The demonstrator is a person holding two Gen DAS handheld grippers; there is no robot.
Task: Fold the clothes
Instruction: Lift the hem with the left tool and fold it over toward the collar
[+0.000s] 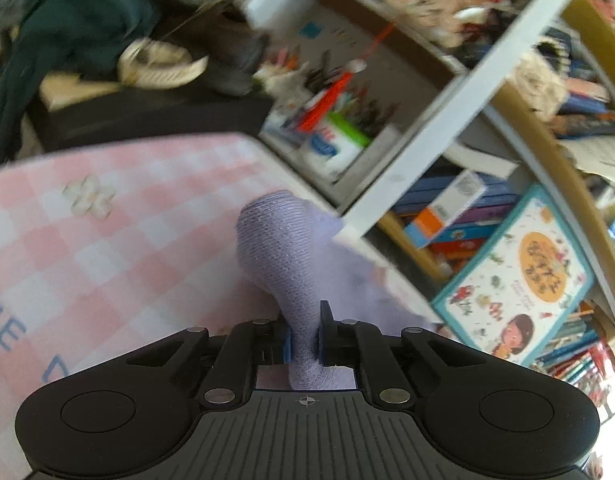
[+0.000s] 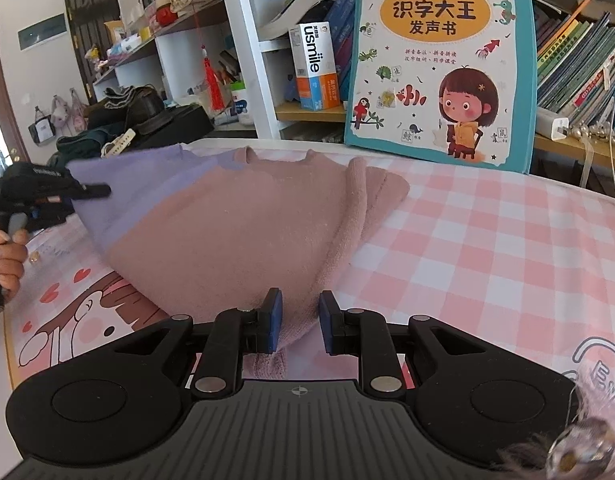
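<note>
I see a desk under a pink-and-white checked cartoon-print cover point(image 2: 487, 240). A pink and lilac knitted sweater point(image 2: 235, 232) lies towards its far edge, one lilac part lifted.

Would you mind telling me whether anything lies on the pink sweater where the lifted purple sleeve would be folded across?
Nothing visible does. The left gripper pinches the purple sleeve at the left edge, and the pink sweater body beside it lies bare. The picture book stands behind, off the garment.

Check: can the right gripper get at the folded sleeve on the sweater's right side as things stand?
Probably yes. The right gripper sits at the sweater hem, and the sleeve lies just ahead to its right with nothing over it. The left gripper is far across, shut on the lilac part.
</note>
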